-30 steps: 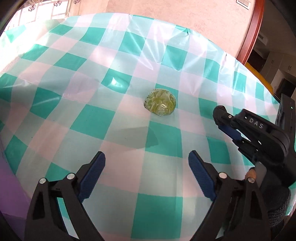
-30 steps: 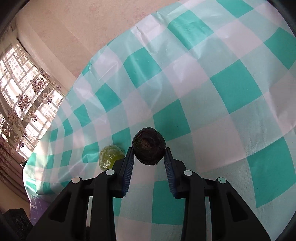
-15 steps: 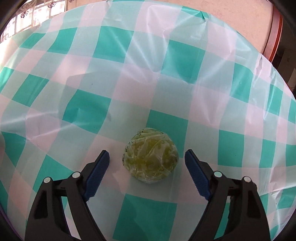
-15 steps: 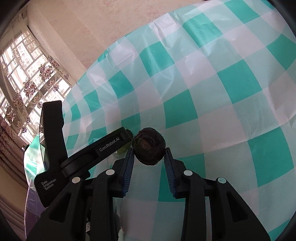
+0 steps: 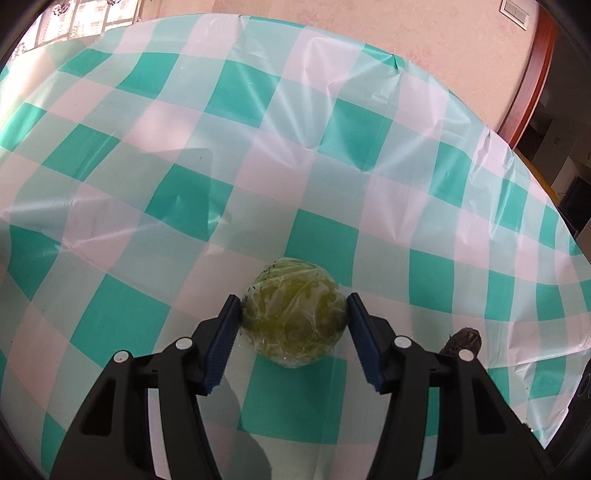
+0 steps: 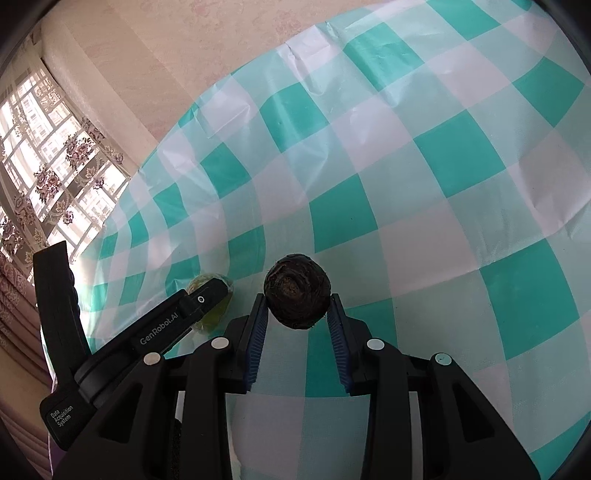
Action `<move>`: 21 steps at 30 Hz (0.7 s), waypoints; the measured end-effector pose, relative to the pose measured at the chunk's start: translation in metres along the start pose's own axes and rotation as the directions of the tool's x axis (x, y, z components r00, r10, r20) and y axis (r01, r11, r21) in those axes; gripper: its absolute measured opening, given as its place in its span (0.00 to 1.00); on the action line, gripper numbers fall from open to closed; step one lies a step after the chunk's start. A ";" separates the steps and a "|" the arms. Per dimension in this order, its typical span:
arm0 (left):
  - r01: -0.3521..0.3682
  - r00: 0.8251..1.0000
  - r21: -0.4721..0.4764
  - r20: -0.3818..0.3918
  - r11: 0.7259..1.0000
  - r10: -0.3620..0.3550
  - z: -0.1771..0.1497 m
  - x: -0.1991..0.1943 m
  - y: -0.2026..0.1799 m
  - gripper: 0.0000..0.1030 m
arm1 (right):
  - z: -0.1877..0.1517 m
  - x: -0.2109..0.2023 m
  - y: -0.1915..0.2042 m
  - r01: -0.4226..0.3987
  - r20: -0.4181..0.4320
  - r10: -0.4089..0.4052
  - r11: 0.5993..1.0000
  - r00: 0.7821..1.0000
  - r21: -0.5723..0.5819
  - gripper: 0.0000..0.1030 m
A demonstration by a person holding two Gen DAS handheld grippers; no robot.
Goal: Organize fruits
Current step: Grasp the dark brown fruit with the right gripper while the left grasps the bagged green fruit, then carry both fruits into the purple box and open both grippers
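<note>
A round green fruit wrapped in clear film sits on the teal and white checked tablecloth. My left gripper has closed on it, both blue pads touching its sides. My right gripper is shut on a dark brown rough round fruit and holds it above the cloth. That dark fruit shows at the right of the left wrist view. In the right wrist view the left gripper's black body lies at the left, partly hiding the green fruit.
The table's far edge meets a pink wall. A wooden door frame stands at the right. A window with flowered curtains is to the left of the table.
My left gripper moved forward over the green fruit, and its jaws closed from wide open onto it. My right gripper kept hold of the dark fruit and moved little.
</note>
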State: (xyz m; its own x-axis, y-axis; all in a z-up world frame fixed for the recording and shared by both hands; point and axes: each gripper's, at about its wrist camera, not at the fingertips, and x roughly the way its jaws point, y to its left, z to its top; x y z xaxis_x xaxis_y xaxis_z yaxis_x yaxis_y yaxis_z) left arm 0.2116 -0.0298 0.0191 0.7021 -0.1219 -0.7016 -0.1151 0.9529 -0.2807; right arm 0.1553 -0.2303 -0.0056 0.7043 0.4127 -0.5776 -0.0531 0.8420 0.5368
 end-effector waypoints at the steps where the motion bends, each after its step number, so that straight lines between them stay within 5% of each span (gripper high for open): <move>1: 0.009 1.000 -0.011 -0.002 1.000 -0.009 -0.002 -0.003 0.003 0.57 | -0.002 -0.002 0.000 -0.001 0.002 0.001 1.000 1.000 0.003 0.33; 21: 0.066 0.998 0.015 0.000 0.998 -0.066 -0.120 -0.112 0.037 0.57 | -0.077 -0.066 0.017 0.001 -0.018 -0.002 0.999 1.000 -0.049 0.33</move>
State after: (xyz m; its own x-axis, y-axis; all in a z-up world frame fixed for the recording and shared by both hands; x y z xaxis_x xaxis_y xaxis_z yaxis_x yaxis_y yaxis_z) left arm 0.0449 -0.0143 0.0087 0.7078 -0.1842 -0.6820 -0.0586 0.9468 -0.3165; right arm 0.0528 -0.2170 -0.0059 0.6913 0.4177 -0.5896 -0.0872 0.8582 0.5058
